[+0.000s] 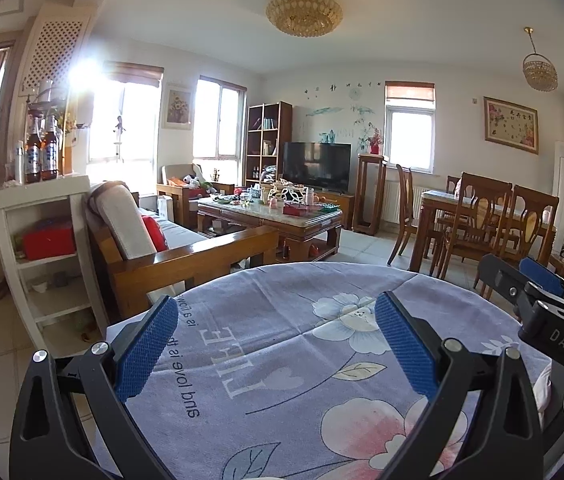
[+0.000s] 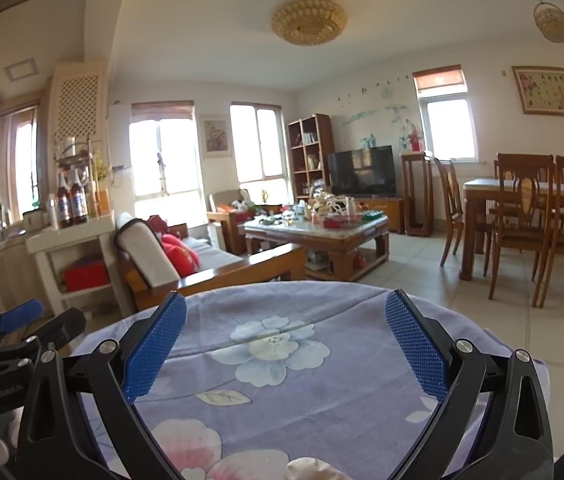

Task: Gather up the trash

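My left gripper [image 1: 277, 312] is open and empty, held over a purple flowered cloth [image 1: 282, 360] that covers a rounded surface. My right gripper [image 2: 286, 308] is also open and empty over the same cloth [image 2: 282, 360]. The right gripper shows at the right edge of the left wrist view [image 1: 522, 280]; the left gripper shows at the left edge of the right wrist view [image 2: 21, 320]. No trash is in view close by. A cluttered coffee table [image 1: 269, 212] with several small items stands farther off, also in the right wrist view [image 2: 318, 224].
A wooden sofa [image 1: 169, 240] with a red cushion stands left of the cloth. A white shelf [image 1: 41, 240] with bottles is at far left. A dining table with chairs [image 1: 482, 220] is at right. A TV [image 1: 317, 164] stands at the back wall. Tiled floor lies between.
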